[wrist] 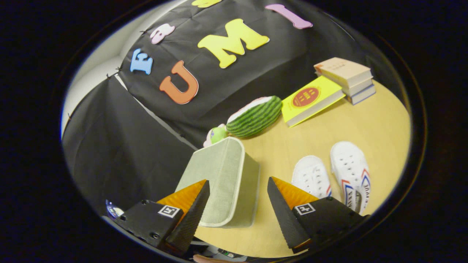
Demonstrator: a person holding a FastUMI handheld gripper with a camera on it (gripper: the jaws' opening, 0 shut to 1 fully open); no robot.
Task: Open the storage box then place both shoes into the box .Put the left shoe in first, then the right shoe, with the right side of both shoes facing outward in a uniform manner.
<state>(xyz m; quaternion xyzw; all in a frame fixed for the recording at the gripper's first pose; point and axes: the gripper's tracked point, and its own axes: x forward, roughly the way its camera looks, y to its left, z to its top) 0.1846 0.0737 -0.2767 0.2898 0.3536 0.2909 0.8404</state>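
Note:
A pale green fabric storage box (223,175) with a cream trim stands on the wooden table, its lid down. It sits just ahead of my gripper (238,188), whose fingers are spread wide; the box's near end lies between them without touching either. Two white shoes with red and blue side stripes lie side by side to the right of the box. The nearer shoe (311,176) is just beyond my right finger (281,204). The other shoe (351,175) lies further right. Both point away from me.
A plush watermelon slice (255,115) and a small green toy (218,134) lie behind the box by the black cloth wall. A yellow book (311,99) leans on a stack of books (347,78) at the table's far right. Bare tabletop (380,124) spreads beyond the shoes.

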